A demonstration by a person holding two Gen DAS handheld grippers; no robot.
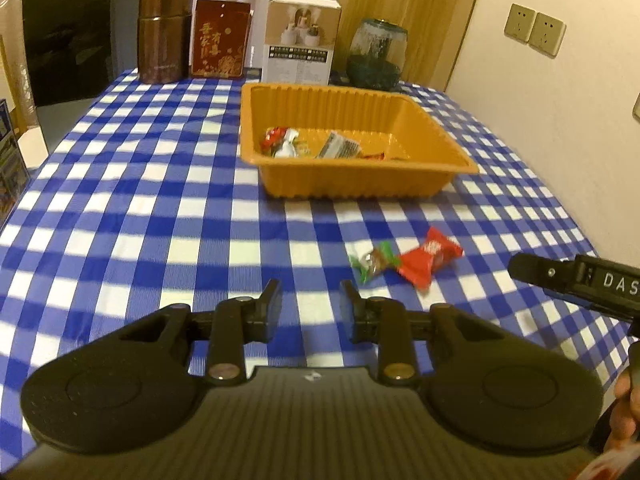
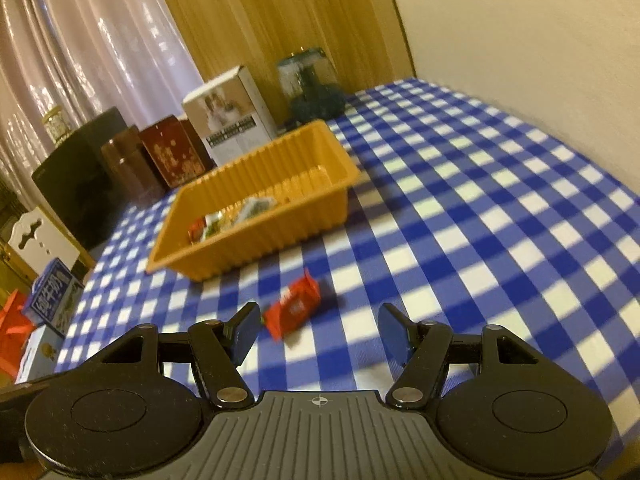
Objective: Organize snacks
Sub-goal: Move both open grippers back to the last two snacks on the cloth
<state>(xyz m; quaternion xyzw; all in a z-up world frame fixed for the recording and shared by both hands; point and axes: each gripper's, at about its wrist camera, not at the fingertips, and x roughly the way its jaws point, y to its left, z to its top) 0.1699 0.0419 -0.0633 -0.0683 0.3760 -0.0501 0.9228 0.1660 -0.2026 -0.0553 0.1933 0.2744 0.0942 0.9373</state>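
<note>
Left tongs: hovering with a narrow gap, holding nothing.
Right tongs: gaping wide near the red foil-wrapped snack.
Orange ribbed plastic tray: sitting on the bench.

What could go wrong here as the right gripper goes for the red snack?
The green candy lies touching the red snack packet, so the closing jaws might drag or pinch both. The right gripper is open, with the packet nearer its left finger, so an off-centre close could push it away. Carried too low, the packet could clip the orange tray.
</note>
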